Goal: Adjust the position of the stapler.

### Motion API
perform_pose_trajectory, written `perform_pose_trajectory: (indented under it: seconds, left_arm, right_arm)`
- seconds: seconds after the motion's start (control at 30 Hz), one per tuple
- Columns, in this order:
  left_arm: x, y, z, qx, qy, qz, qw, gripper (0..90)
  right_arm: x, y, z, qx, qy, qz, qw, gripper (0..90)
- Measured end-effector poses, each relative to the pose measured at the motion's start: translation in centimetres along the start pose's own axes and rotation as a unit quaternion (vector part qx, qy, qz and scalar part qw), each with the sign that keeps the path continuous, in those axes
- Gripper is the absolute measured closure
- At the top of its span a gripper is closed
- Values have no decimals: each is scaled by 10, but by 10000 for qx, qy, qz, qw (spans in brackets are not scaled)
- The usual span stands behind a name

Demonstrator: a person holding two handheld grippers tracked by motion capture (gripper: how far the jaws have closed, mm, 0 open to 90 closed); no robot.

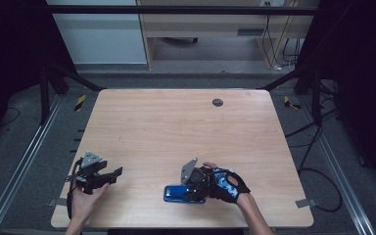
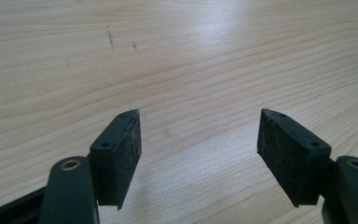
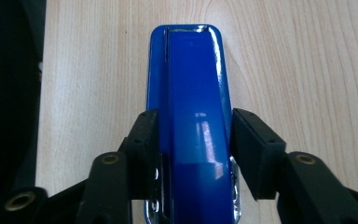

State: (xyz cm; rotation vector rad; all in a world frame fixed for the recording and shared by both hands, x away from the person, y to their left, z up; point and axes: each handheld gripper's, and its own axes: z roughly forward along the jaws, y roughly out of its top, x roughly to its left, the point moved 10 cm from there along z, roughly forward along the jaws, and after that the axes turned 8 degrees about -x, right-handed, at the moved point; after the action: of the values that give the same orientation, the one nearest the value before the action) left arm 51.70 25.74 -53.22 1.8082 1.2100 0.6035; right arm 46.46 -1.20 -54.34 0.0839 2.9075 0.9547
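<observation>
With the right gripper [image 3: 191, 140] standing loosely around the blue stapler [image 3: 191, 116] near the table's [image 1: 176, 122] front edge and the left gripper [image 2: 198, 140] wide and empty, a careless withdrawal could nudge it off.

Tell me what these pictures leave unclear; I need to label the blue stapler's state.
- Blue stapler: its near end is cut off by the bottom edge of the right gripper view.
- In the high view the right tool and gloved hand cover most of it.
- Whether the pads still press its sides: too close to tell.
- Round dark thing on the table: too small to identify.
</observation>
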Motion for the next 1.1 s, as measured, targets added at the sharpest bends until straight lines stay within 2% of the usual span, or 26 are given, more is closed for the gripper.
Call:
perform_pose_trajectory:
  seconds: [0.07, 0.13, 0.17, 0.3, 0.4, 0.5, 0.57, 0.67, 0.73, 0.77, 0.8, 0.93, 1.0, 1.03, 1.1]
  left_arm:
    - [0, 0, 0, -3, -18, 7, 10000, 305]
    - [-1, 0, 0, -4, -28, 11, 10000, 303]
    - [-1, 1, 0, -10, -36, 10, 10000, 303]
    - [-3, 1, 0, -13, -64, 56, 10000, 302]
    - [-7, 2, 0, -26, -99, 99, 9999, 303]
    - [-11, 5, 0, -68, -161, 151, 9997, 303]
    - [-14, 6, 0, -62, -212, 191, 9996, 298]
    - [-19, 6, -1, -55, -262, 247, 9993, 298]
    - [-22, 8, -2, -91, -301, 265, 9992, 297]
    - [-23, 10, -3, -116, -326, 250, 9991, 287]
    - [-25, 11, -3, -139, -343, 238, 9990, 287]
    - [-30, 15, -6, -175, -370, 358, 9985, 288]
    - [-34, 18, -7, -206, -419, 451, 9979, 323]
    - [-36, 20, -8, -221, -430, 491, 9976, 347]
    - [-39, 24, -10, -261, -446, 605, 9968, 357]
  right_arm:
    - [0, 0, -1, -142, -28, 90, 9999, 510]
    - [-1, 2, -7, -396, -155, 321, 9986, 489]
    - [-1, 2, -7, -396, -155, 321, 9986, 489]
    - [-3, 8, -20, -876, -331, 666, 9934, 471]
    - [-6, 13, -30, -1293, -511, 844, 9867, 493]
    - [-10, 16, -41, -1622, -792, 1041, 9781, 539]
    - [-12, 17, -48, -1799, -991, 1165, 9717, 560]
    - [-13, 15, -58, -2078, -1171, 1346, 9618, 600]
    - [-13, 12, -63, -2181, -1288, 1458, 9563, 633]
    - [-14, 8, -67, -2236, -1384, 1592, 9516, 663]
    - [-14, 8, -67, -2236, -1384, 1592, 9516, 663]
    - [-13, 0, -72, -2366, -1457, 1792, 9438, 736]
    - [-12, -4, -75, -2475, -1460, 1852, 9398, 772]
    - [-11, -6, -78, -2520, -1457, 1850, 9386, 803]
    - [-9, -7, -79, -2528, -1420, 1874, 9385, 822]
